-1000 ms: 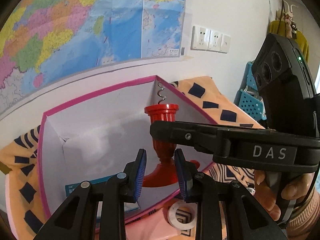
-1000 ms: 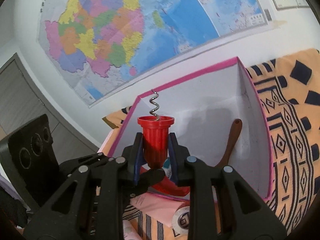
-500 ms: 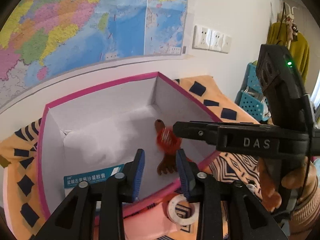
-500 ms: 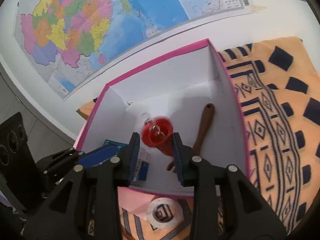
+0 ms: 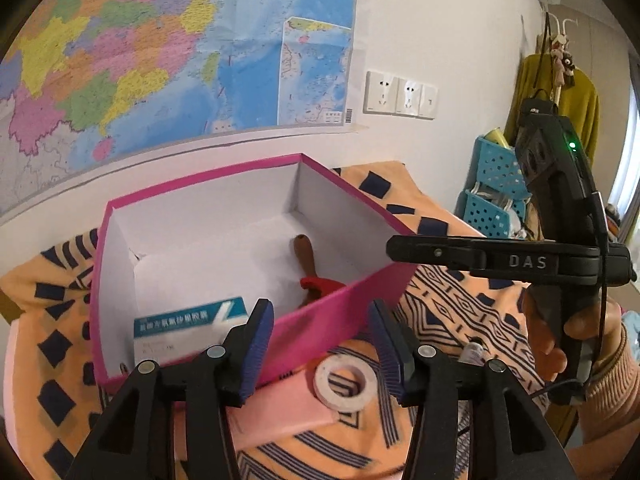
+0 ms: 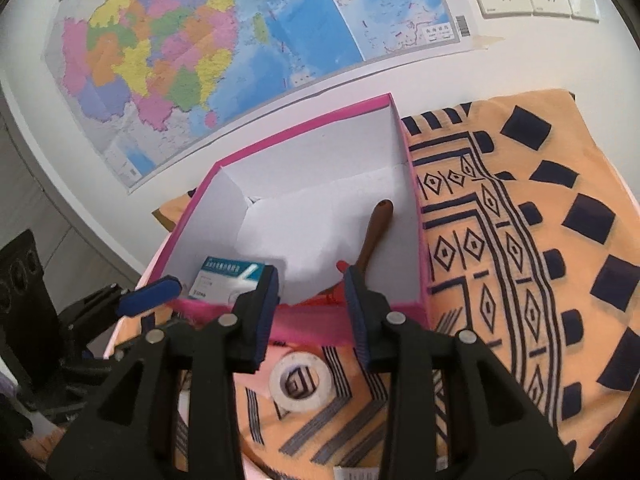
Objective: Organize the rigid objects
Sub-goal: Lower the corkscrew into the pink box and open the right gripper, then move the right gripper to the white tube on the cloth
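The red plastic corkscrew (image 5: 320,285) lies inside the pink-sided cardboard box with the white lining (image 5: 332,312), down against the near wall, so only a slice of its glossy red body shows over the pink rim. From the right wrist view just a small red tip (image 6: 341,266) peeks out beside the right gripper's (image 6: 311,312) own right finger. It rests touching a dark brown wooden handle (image 5: 305,256) that runs away from the grippers along the box's right-hand side, rounded end farthest off.

Both tools hang just short of the box's near wall. The right gripper holds nothing, its blue-padded fingers (image 6: 269,308) parted with the pink rim showing between them. The left gripper (image 5: 322,350) is likewise spread wide and empty, its ribbed blue pads (image 5: 256,348) framing the pink wall.

Ahead of the left gripper and a little to its left, a white medicine carton with a teal band and printed characters (image 5: 188,330) lies on the box floor. A white roll of tape (image 5: 346,381) lies flat on the cloth, outside the box, right under both sets of fingers. Everything sits on an orange cloth with dark blue geometric patterning (image 6: 532,272). Behind the box, a large coloured wall map (image 6: 192,48) hangs on the white wall, with white wall sockets (image 5: 400,94) to its right.
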{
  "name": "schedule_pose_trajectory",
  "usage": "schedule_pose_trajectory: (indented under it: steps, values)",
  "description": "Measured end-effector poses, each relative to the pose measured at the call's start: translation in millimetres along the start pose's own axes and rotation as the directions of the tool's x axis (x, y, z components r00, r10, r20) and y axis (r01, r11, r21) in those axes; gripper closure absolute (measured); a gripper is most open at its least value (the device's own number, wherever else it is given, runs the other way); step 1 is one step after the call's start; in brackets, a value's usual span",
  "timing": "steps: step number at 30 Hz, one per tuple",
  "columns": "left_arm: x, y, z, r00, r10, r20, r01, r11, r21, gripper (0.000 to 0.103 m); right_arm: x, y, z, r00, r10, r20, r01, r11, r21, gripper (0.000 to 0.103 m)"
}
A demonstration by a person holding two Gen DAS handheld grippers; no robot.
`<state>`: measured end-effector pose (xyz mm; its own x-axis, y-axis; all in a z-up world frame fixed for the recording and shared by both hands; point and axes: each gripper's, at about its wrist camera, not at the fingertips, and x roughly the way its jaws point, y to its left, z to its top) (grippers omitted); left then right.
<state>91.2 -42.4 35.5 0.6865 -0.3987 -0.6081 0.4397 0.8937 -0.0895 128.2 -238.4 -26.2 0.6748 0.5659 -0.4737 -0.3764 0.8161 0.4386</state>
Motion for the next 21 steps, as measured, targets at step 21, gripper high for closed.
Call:
schedule_pose_trajectory:
  steps: [21]
  values:
    - [27,-48,-68,0.96,-0.229,-0.163,0.216,0.972,-0.094,0.051,-41,-70,-87,0.981,-0.165,-0.102,0.173,0.983,0.069,0.067]
